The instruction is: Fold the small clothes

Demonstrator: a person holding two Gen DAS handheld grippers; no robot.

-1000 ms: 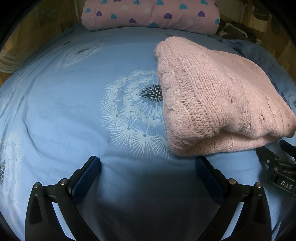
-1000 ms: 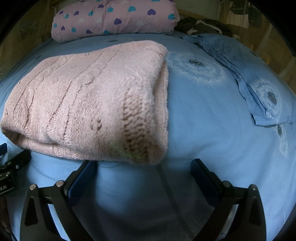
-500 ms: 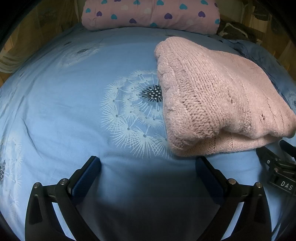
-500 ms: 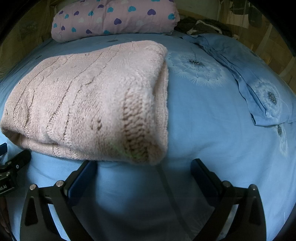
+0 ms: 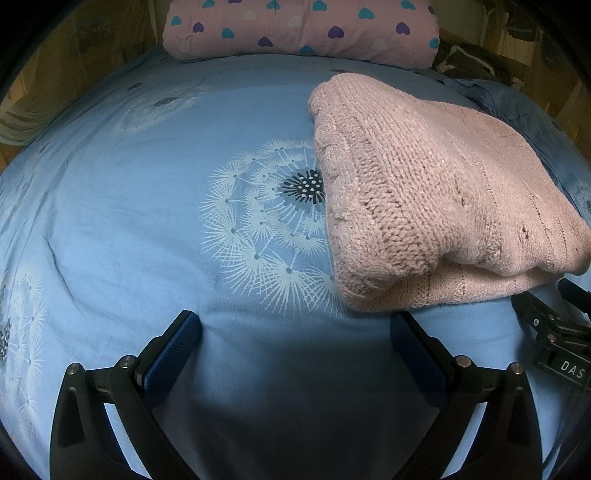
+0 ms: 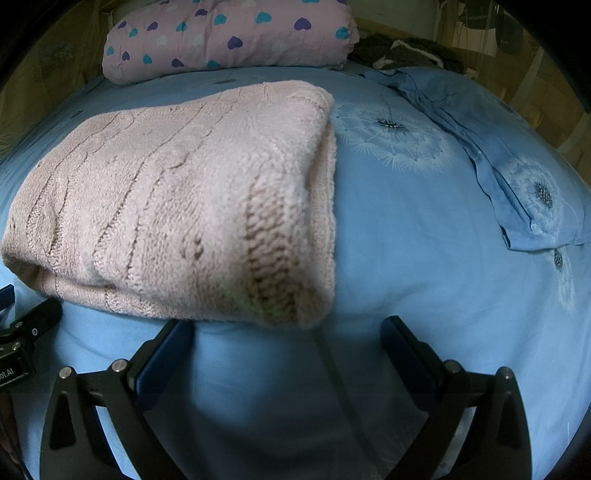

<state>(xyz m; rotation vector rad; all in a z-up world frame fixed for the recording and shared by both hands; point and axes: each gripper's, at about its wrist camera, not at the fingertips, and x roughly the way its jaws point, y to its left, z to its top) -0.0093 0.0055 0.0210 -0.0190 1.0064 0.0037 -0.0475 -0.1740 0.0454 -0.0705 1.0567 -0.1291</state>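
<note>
A pink knitted sweater (image 5: 424,192) lies folded in a thick stack on the blue bedsheet (image 5: 129,206); it also shows in the right wrist view (image 6: 177,199). My left gripper (image 5: 295,332) is open and empty, low over the sheet just in front of the sweater's near left corner. My right gripper (image 6: 288,336) is open and empty, just in front of the sweater's near right corner. Each gripper's body shows at the edge of the other's view.
A pink pillow with heart prints (image 5: 299,29) lies at the head of the bed. A rumpled blue cloth with dandelion print (image 6: 517,158) lies to the right of the sweater. Dark clothing (image 6: 406,51) sits at the far right.
</note>
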